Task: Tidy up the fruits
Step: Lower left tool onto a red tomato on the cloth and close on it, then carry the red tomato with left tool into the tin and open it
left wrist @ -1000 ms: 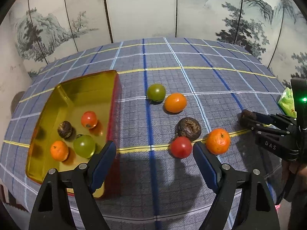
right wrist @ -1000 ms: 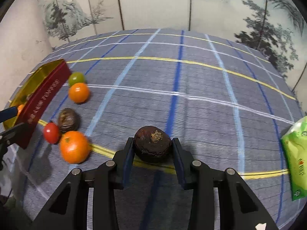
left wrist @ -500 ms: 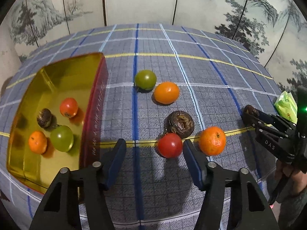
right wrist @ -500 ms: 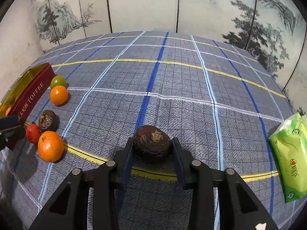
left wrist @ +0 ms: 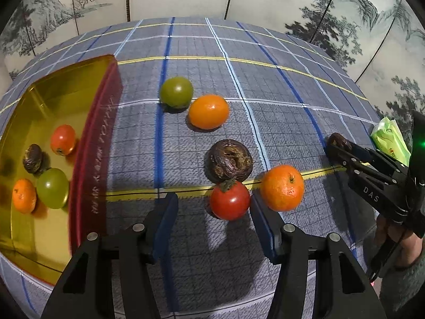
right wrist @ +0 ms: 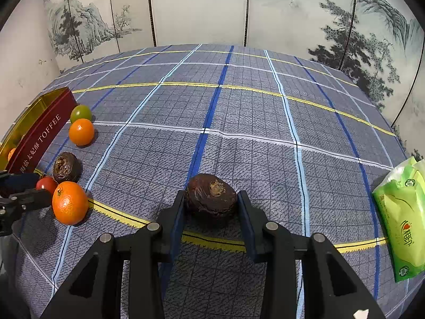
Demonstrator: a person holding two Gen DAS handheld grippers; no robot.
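My left gripper (left wrist: 213,214) is open, its fingers on either side of a red tomato (left wrist: 229,200) on the plaid cloth. Close by lie a mandarin (left wrist: 282,187), a dark wrinkled fruit (left wrist: 230,160), an orange tomato (left wrist: 208,111) and a green tomato (left wrist: 176,92). The gold tin (left wrist: 32,228) at the left holds several fruits. My right gripper (right wrist: 211,207) is shut on a dark brown wrinkled fruit (right wrist: 210,194) just above the cloth; it also shows at the right of the left wrist view (left wrist: 336,143).
A green tissue pack (right wrist: 402,218) lies at the table's right edge. The tin's red side wall (right wrist: 39,135) reads TOFFEE. A painted folding screen (right wrist: 202,8) stands behind the table.
My left gripper has moved forward and right from the tin, and its fingers now flank the red tomato. My right gripper still holds the dark fruit and has shifted slightly.
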